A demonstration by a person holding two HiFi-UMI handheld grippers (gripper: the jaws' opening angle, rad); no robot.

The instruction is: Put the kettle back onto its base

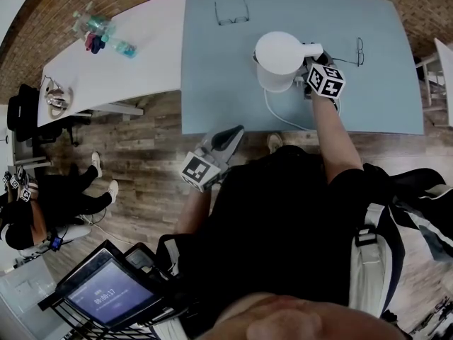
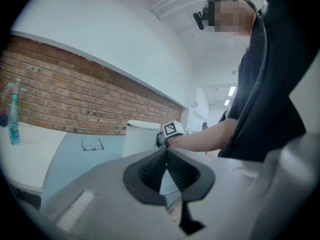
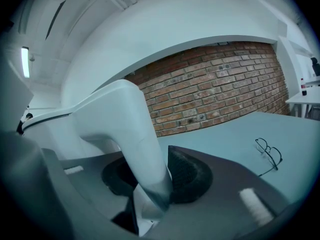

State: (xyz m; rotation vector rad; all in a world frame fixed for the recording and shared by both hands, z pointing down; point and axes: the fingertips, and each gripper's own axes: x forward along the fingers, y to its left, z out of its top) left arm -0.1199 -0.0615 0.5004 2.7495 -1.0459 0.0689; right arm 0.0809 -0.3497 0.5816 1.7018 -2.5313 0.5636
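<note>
My right tongs point(image 3: 150, 178) clench the kettle point(image 1: 278, 61) by its handle; glasses point(image 3: 268, 153) lie to their right; left tongs point(image 2: 166, 170) closed, empty.

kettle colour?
White all over. The kettle shows best in the head view.

Right tool point(image 1: 307, 64) clamped at full reach; left tool point(image 1: 236, 131) empty, jaws together, held low.

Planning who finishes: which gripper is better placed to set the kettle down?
Right. The right gripper holds the kettle by its handle; the left gripper is shut, empty and apart from it.
</note>
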